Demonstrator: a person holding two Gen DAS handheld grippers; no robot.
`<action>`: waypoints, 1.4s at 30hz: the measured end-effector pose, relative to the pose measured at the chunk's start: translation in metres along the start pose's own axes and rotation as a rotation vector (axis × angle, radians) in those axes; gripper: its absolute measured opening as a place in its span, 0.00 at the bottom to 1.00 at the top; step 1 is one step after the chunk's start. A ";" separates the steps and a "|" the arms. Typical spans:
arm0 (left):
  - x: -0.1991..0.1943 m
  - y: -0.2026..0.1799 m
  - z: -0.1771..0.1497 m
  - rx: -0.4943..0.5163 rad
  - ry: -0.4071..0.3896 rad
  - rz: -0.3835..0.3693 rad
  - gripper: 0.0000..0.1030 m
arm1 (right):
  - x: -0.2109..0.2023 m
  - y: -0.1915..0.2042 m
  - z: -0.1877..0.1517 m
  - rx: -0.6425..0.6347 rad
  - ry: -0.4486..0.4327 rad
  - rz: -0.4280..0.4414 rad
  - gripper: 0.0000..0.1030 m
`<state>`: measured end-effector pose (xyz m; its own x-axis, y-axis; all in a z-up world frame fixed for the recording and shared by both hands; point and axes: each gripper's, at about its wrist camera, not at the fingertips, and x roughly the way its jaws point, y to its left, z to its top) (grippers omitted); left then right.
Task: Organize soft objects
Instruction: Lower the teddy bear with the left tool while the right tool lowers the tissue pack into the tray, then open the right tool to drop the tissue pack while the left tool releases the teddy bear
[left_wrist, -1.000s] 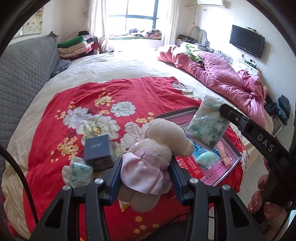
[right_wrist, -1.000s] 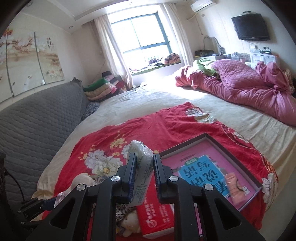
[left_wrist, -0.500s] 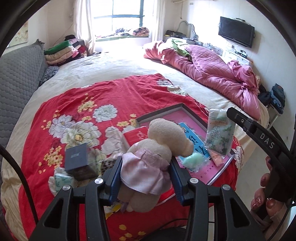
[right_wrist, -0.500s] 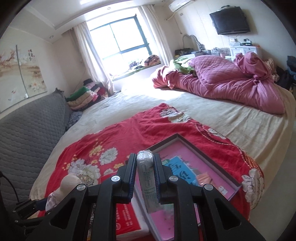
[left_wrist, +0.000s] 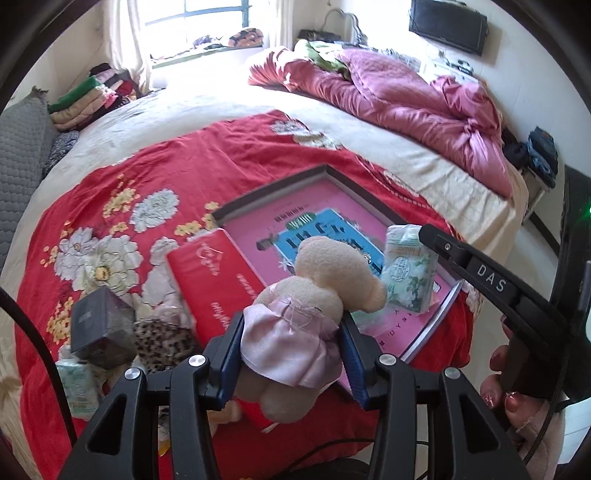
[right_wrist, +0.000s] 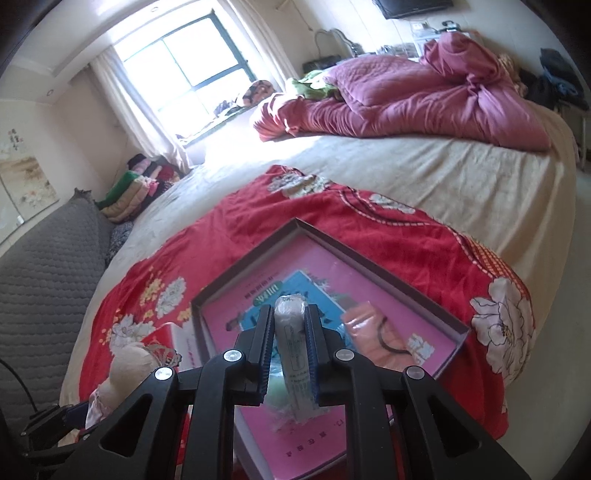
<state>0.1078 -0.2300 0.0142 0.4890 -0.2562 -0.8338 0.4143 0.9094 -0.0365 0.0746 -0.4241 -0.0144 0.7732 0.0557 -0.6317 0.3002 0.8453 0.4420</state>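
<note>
Plush bear (left_wrist: 317, 295) clamped in left tongs (left_wrist: 291, 354); tissue pack (right_wrist: 293, 354), seemingly, pinched in right tongs (right_wrist: 289, 350); red floral bedspread (left_wrist: 229, 158).

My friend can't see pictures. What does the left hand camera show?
The left gripper squeezes a cream plush toy in a pink dress above a red flowered blanket. Just ahead, the right gripper holds a tissue pack over a shallow pink-lined box.

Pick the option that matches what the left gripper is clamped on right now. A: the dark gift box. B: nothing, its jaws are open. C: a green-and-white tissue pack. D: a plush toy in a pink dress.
D: the left gripper has its blue pads pressed into both sides of the plush toy, at its pink dress.
</note>
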 end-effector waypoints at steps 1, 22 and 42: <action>0.005 -0.003 0.000 0.005 0.009 -0.001 0.47 | 0.003 -0.003 0.000 0.005 0.009 -0.003 0.16; 0.048 -0.057 -0.004 0.157 0.116 -0.043 0.47 | 0.025 -0.058 -0.008 0.104 0.077 -0.128 0.17; 0.077 -0.080 -0.010 0.173 0.184 -0.076 0.50 | 0.025 -0.065 -0.005 0.081 0.096 -0.157 0.34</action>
<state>0.1043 -0.3189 -0.0528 0.3098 -0.2434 -0.9191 0.5773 0.8162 -0.0216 0.0720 -0.4748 -0.0619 0.6576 -0.0200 -0.7531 0.4603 0.8020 0.3807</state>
